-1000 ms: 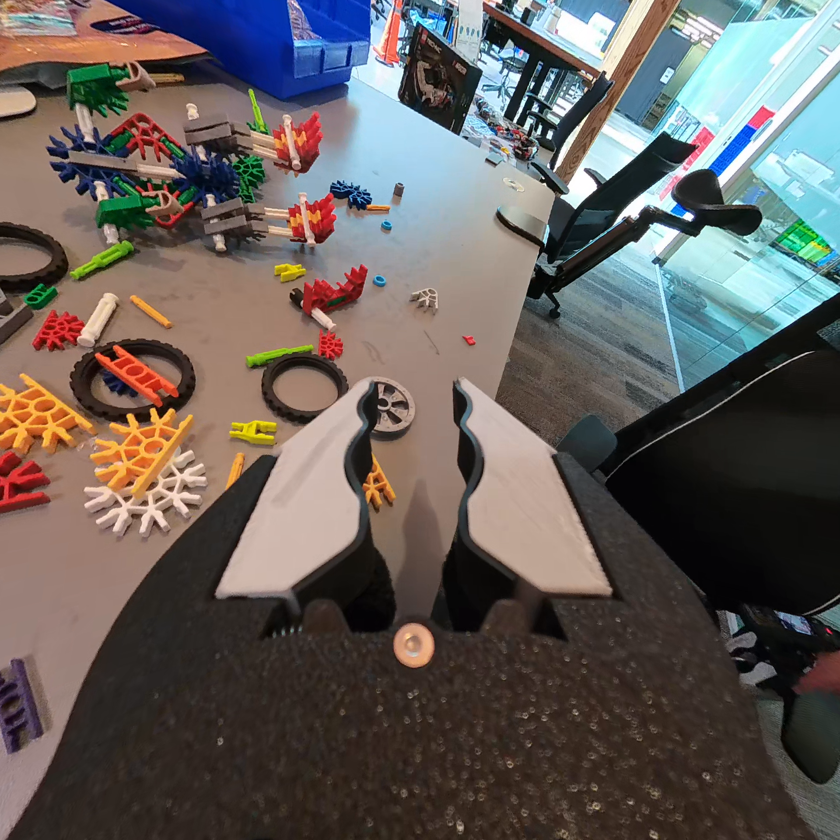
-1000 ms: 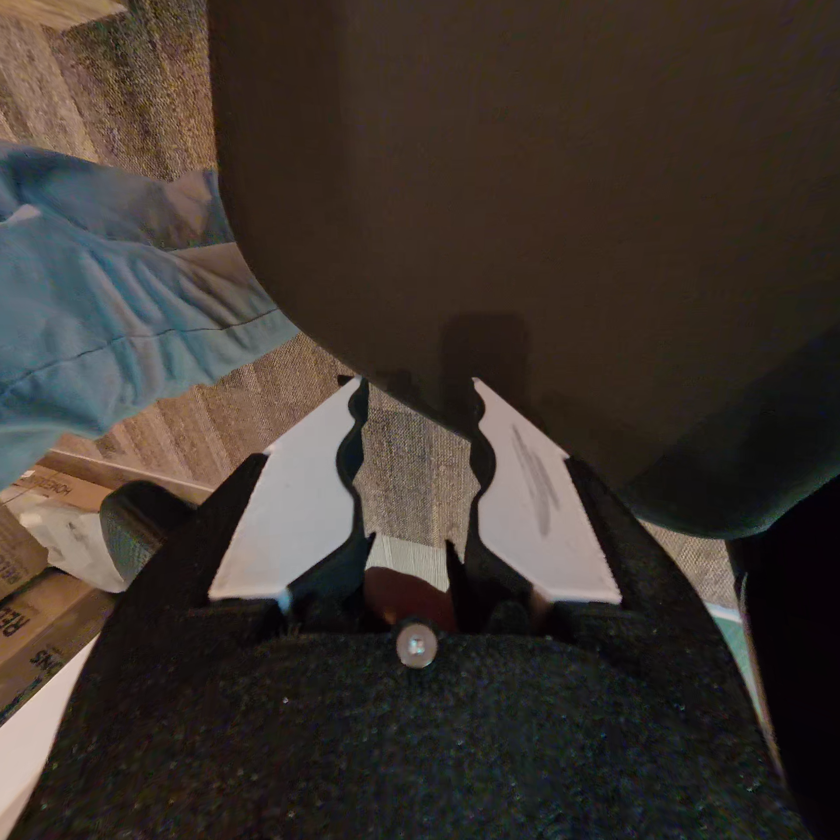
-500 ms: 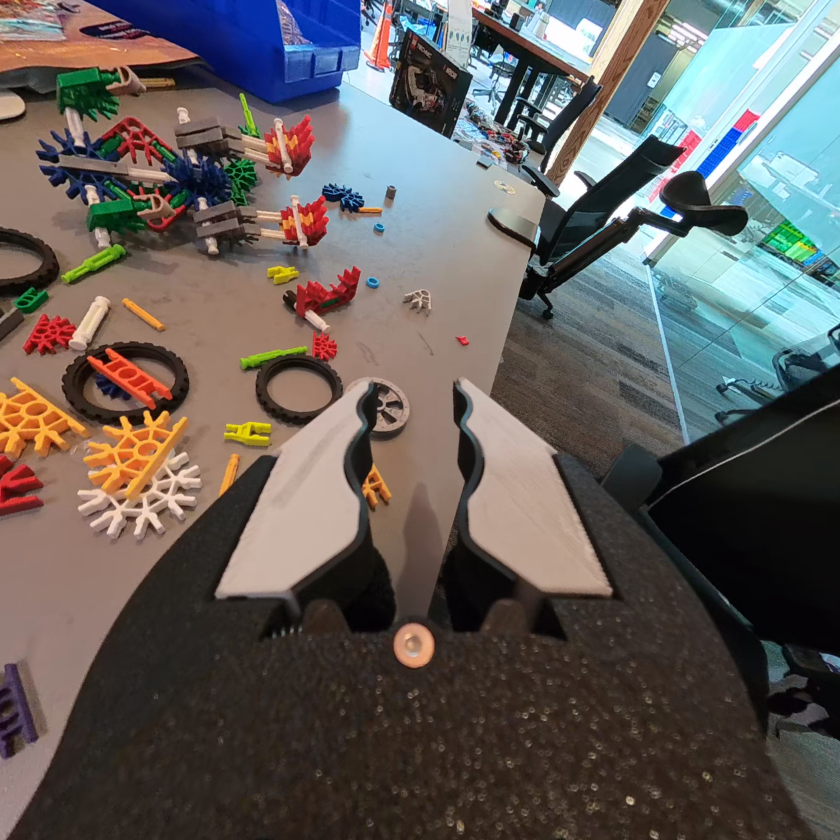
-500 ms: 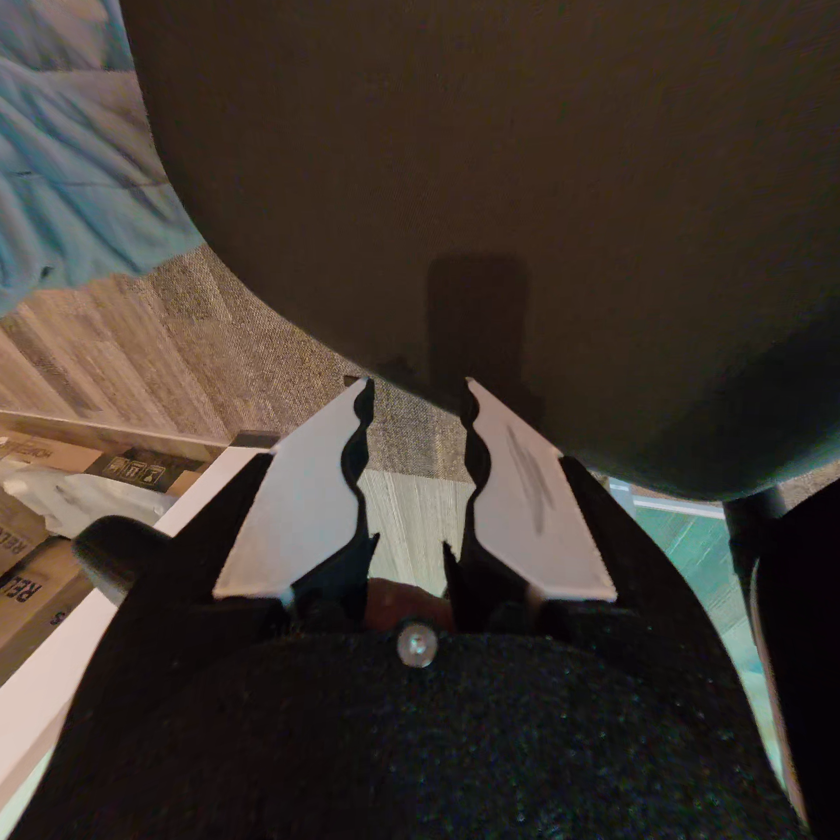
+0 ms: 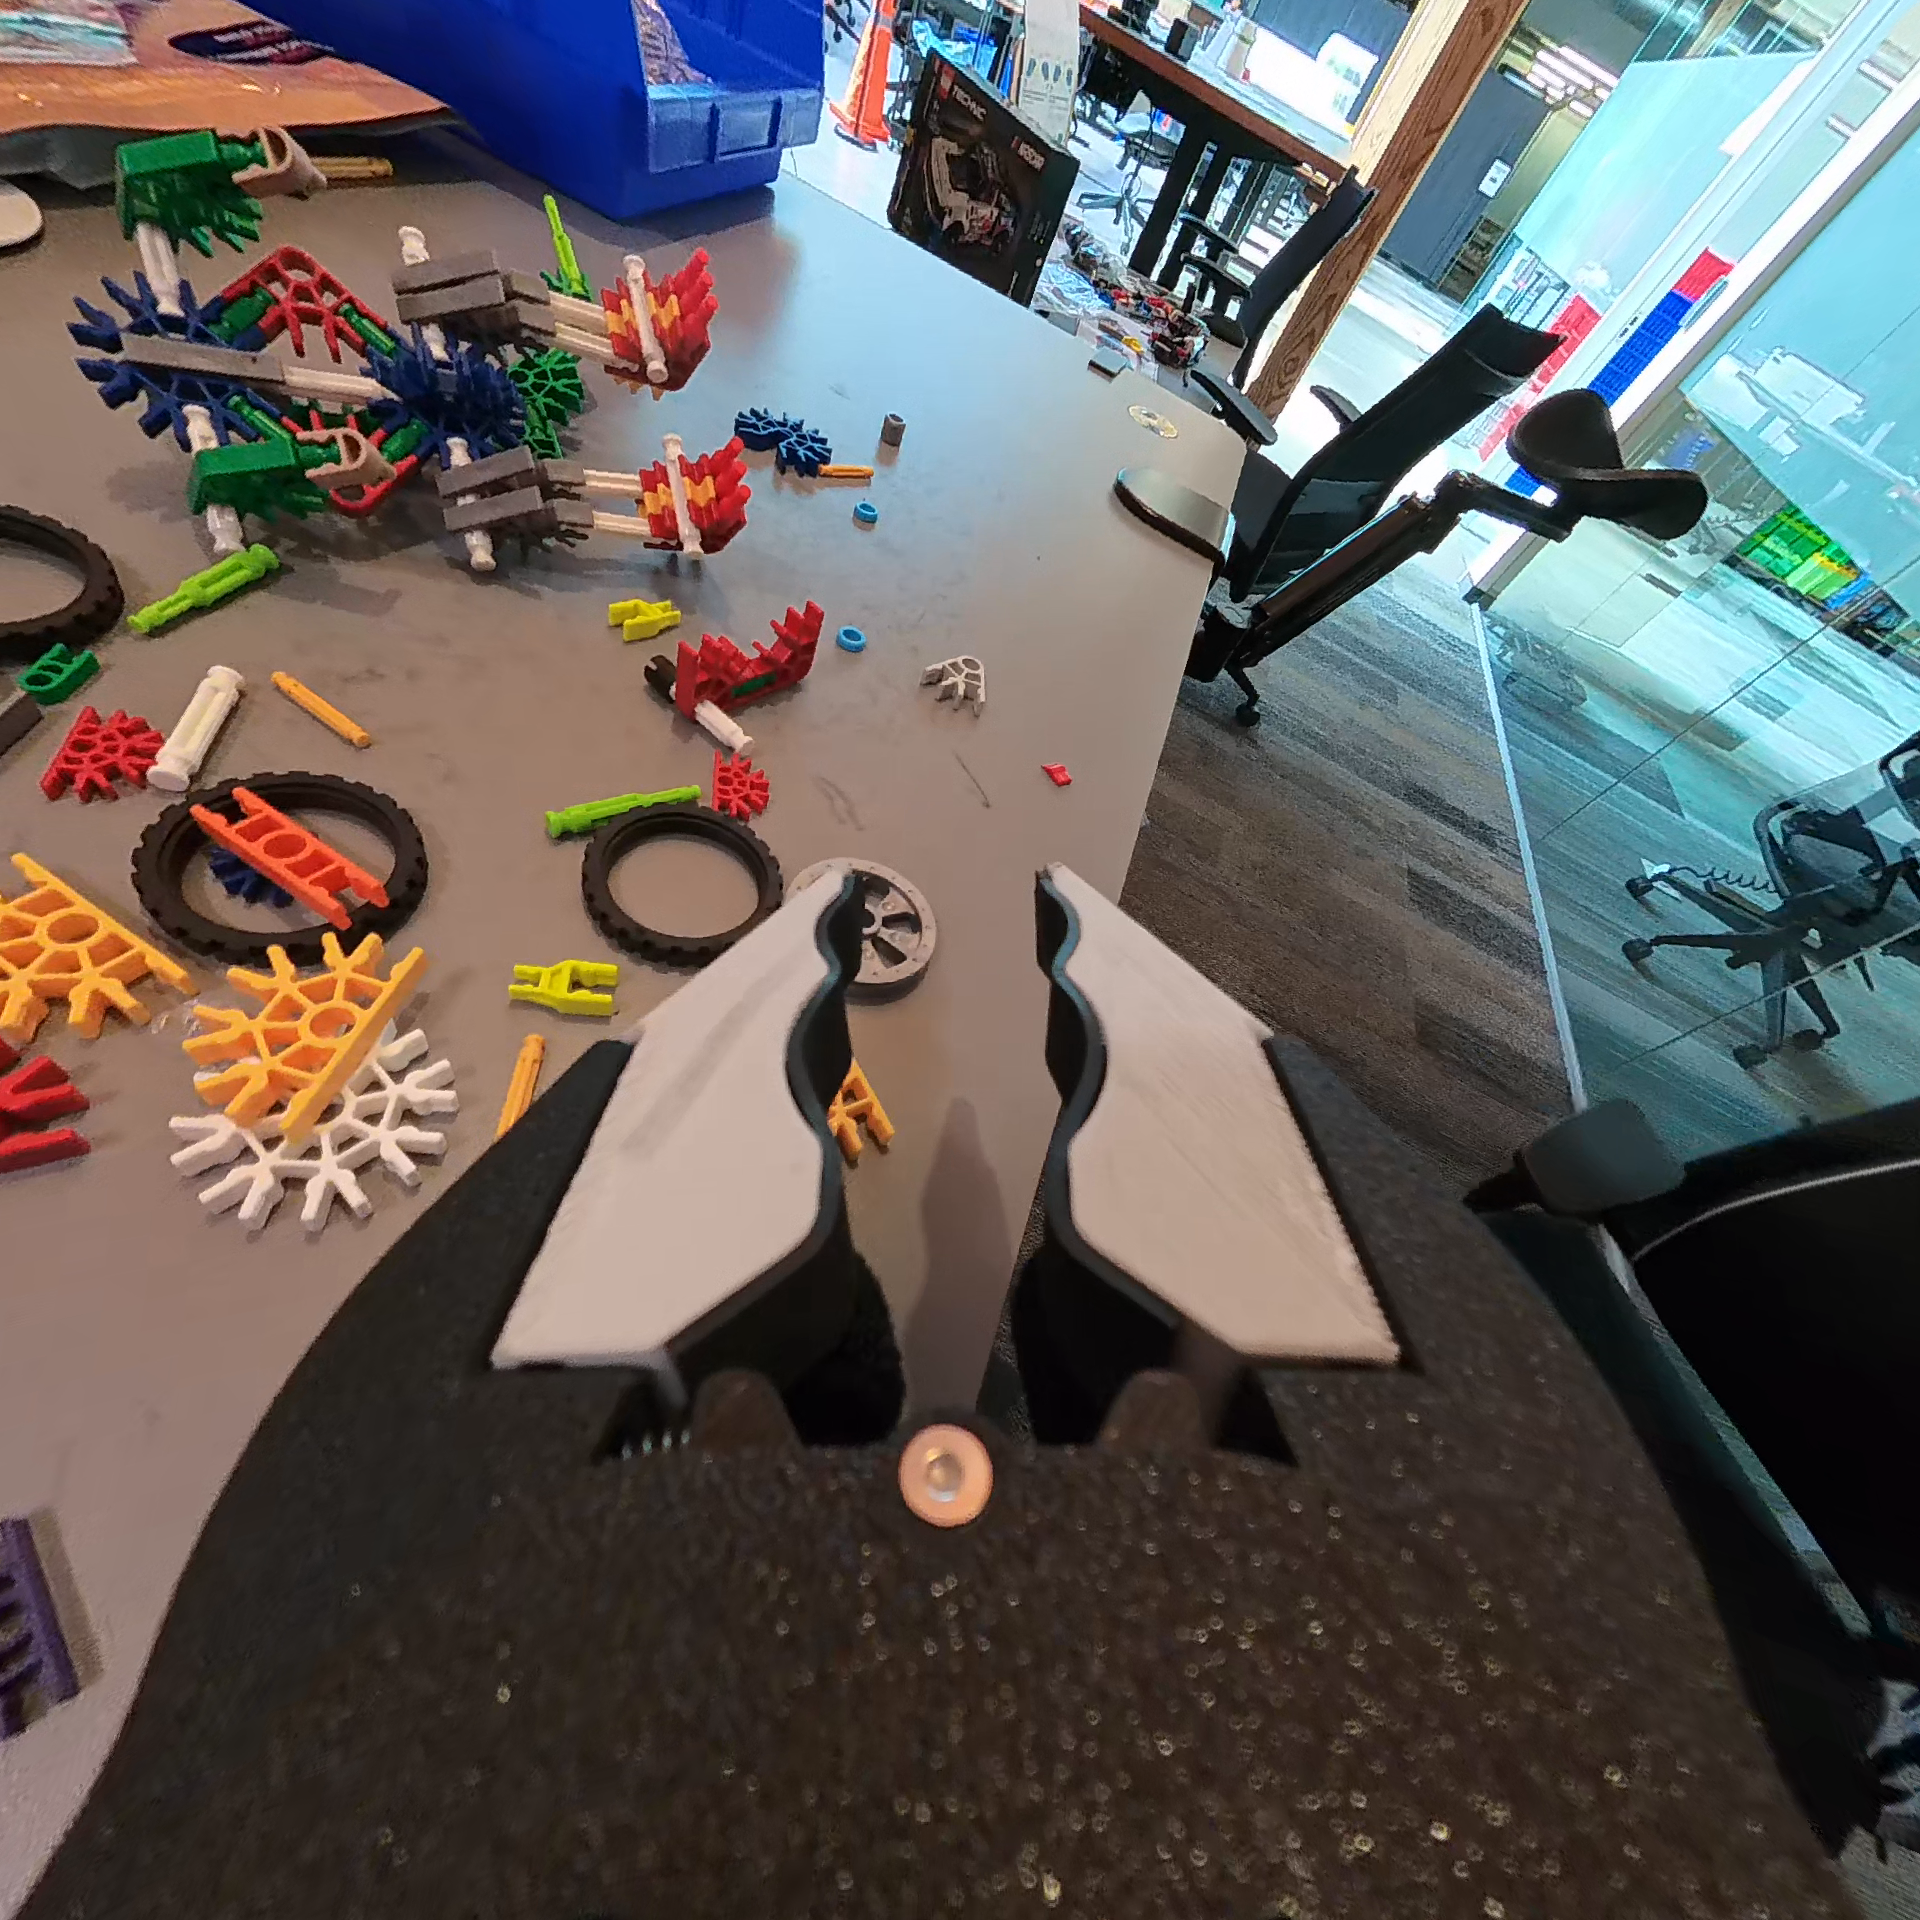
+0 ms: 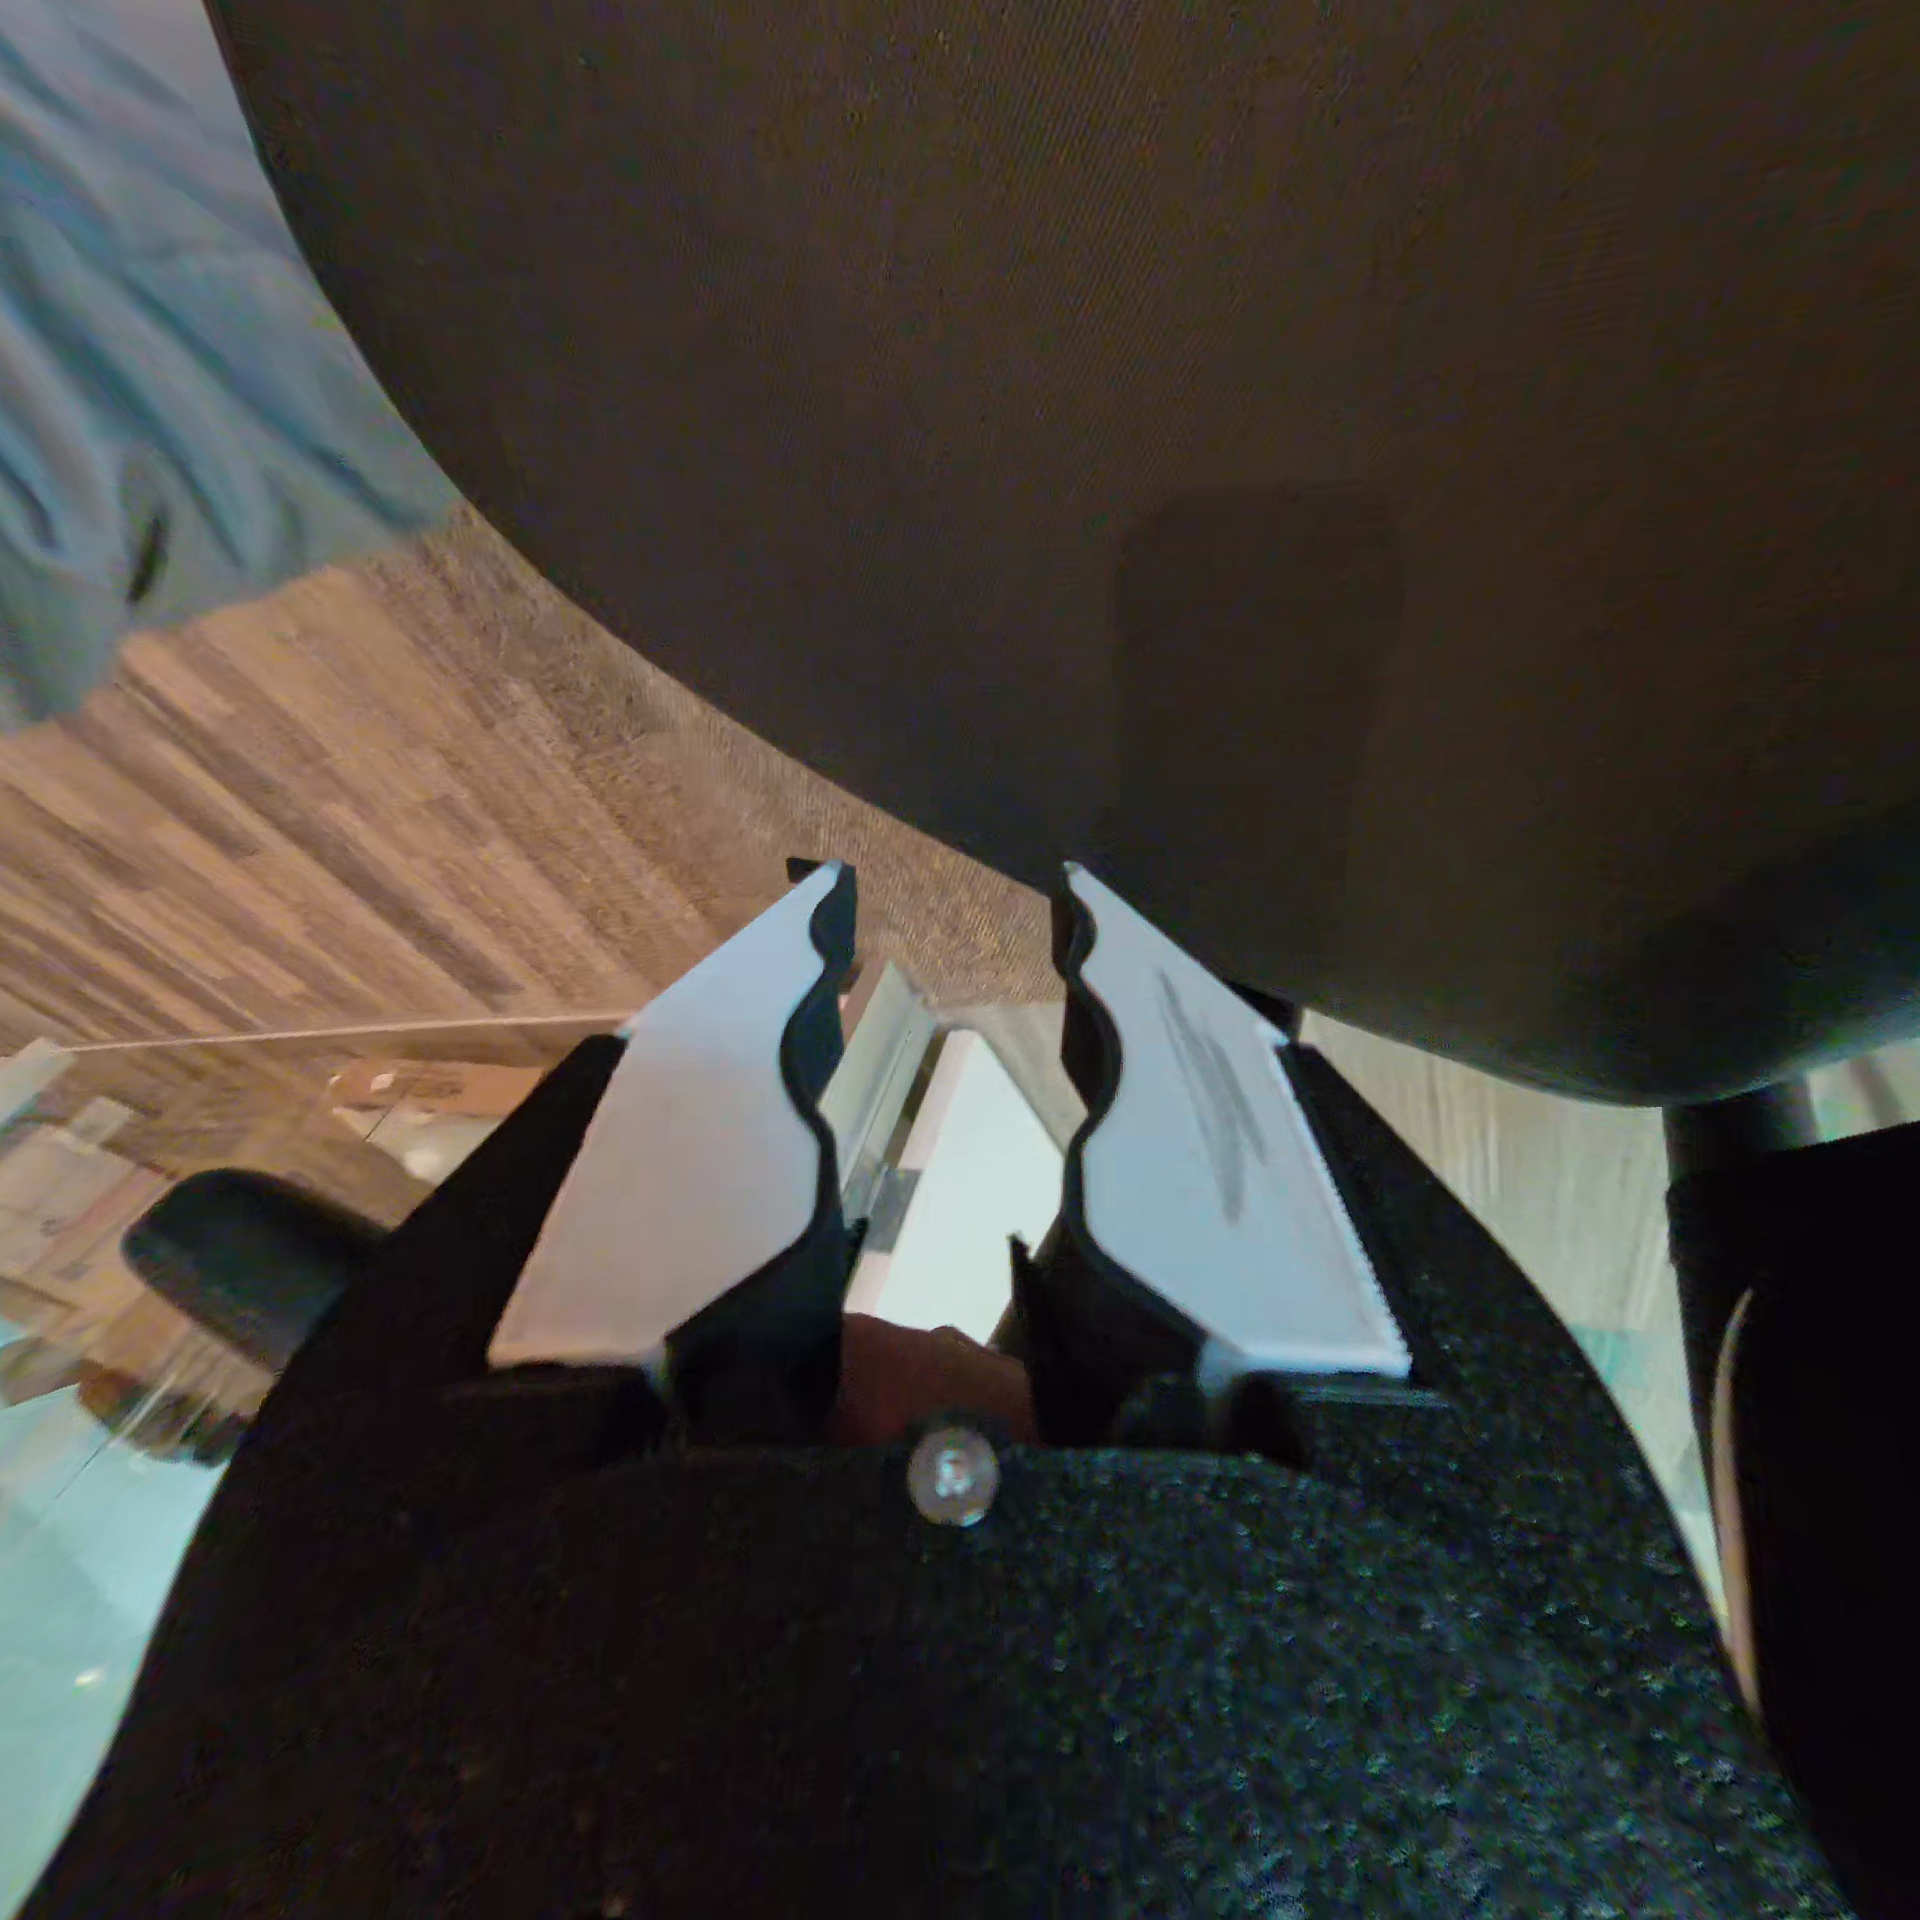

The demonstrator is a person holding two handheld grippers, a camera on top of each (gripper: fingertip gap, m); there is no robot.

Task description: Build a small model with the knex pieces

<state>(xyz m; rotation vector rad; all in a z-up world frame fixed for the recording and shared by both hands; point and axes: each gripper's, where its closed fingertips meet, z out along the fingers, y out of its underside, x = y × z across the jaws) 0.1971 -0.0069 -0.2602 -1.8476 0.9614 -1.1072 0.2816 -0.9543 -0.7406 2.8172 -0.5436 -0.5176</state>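
left gripper (image 5: pixel 940 894) agape, grey wheel (image 5: pixel 883 940) half-hidden (rim only)

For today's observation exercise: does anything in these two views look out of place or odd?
Yes. The right gripper is open beneath a dark chair seat, aimed at carpet, away from the table. The left gripper is open over the grey table, beside a grey wheel hub, amid scattered pieces.
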